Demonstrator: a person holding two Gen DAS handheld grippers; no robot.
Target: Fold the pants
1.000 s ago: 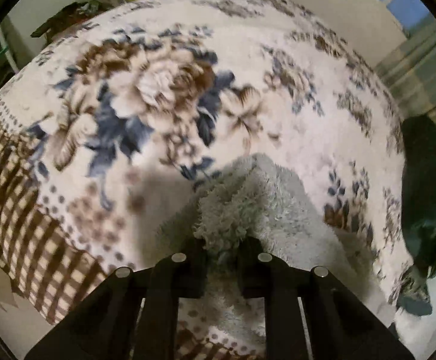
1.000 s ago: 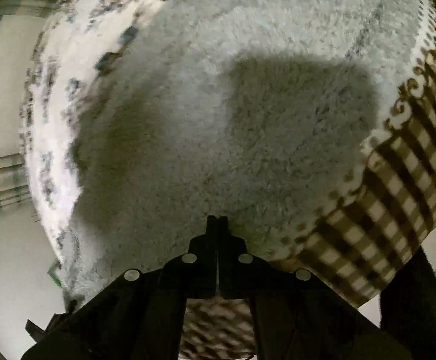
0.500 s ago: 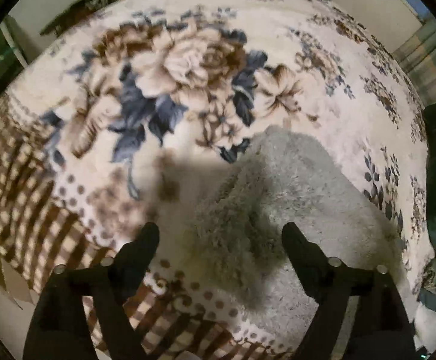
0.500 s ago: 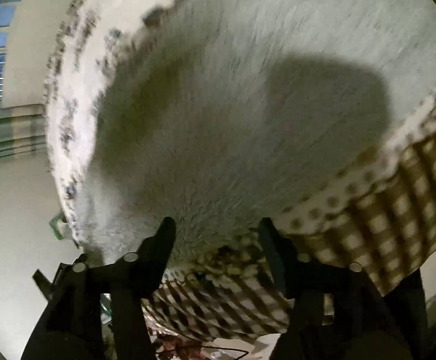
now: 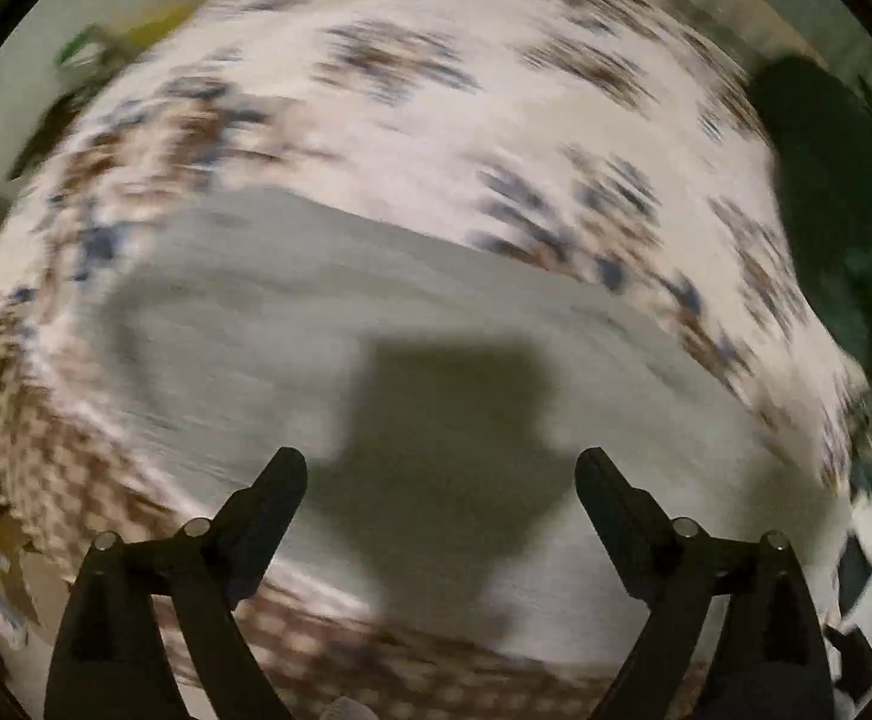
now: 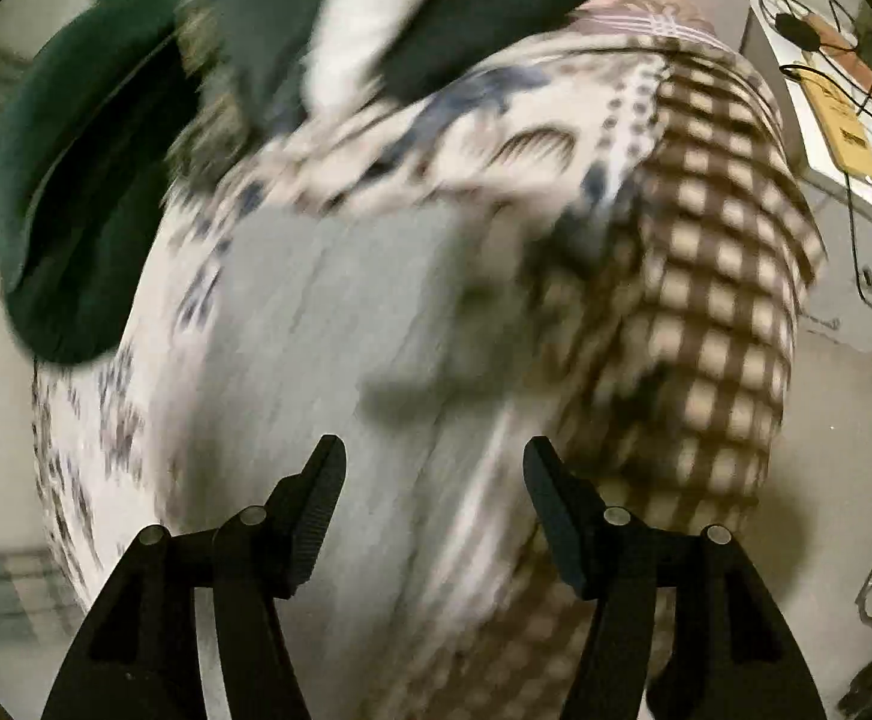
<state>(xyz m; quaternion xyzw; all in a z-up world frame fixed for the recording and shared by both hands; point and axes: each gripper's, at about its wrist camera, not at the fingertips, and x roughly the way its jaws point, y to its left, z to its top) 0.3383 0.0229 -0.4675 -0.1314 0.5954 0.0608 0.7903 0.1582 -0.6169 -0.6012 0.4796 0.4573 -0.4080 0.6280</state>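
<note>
The grey fleece pants [image 5: 340,312] lie flat on a flowered blanket [image 5: 496,96] over a bed; both views are blurred by motion. My left gripper [image 5: 441,474] is open and empty, held above the pants with its shadow on them. In the right wrist view the pants [image 6: 340,312] stretch away from me. My right gripper [image 6: 433,462] is open and empty above their near end.
A dark green garment [image 5: 826,192] lies at the blanket's right side and shows in the right wrist view [image 6: 76,138] at upper left beside dark and white clothes [image 6: 376,6]. The blanket's checked border [image 6: 718,276] hangs over the bed edge. A white desk with cables [image 6: 838,90] stands at far right.
Both grippers were shut a second ago, the left on a fold of the pants. Both have opened and pulled back from the cloth. The pants now lie flat.
</note>
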